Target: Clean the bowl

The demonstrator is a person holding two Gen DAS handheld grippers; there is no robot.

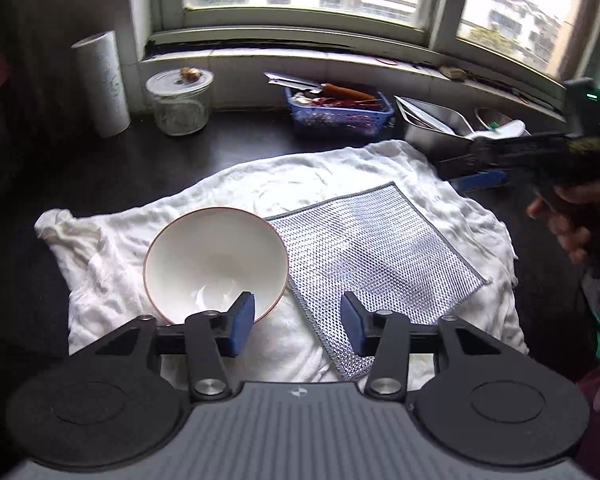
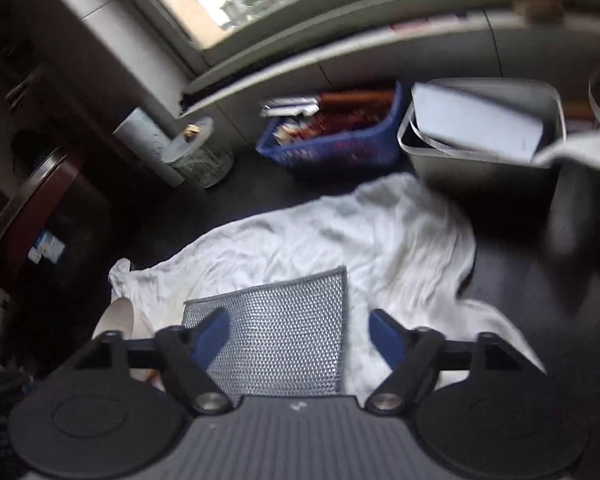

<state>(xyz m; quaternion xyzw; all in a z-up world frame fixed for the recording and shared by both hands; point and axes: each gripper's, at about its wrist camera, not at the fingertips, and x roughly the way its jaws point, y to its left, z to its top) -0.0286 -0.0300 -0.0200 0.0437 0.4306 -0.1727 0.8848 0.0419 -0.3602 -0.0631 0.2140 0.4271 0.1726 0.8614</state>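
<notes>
A white bowl (image 1: 214, 258) with a thin red rim stands on a white towel (image 1: 340, 176). A silver mesh scrubbing cloth (image 1: 374, 256) lies flat on the towel, right of the bowl. My left gripper (image 1: 298, 322) is open and empty, just in front of the bowl and the cloth; its left finger overlaps the bowl's near rim. My right gripper (image 2: 300, 334) is open and empty above the mesh cloth (image 2: 276, 336). It also shows in the left wrist view (image 1: 500, 160), raised at the right. In the right wrist view only an edge of the bowl (image 2: 118, 316) shows.
On the dark counter at the back stand a paper roll (image 1: 102, 84), a glass jar (image 1: 180, 102), a blue basket (image 1: 338, 110) with utensils and a steel tub (image 1: 436, 124). A window sill runs behind them.
</notes>
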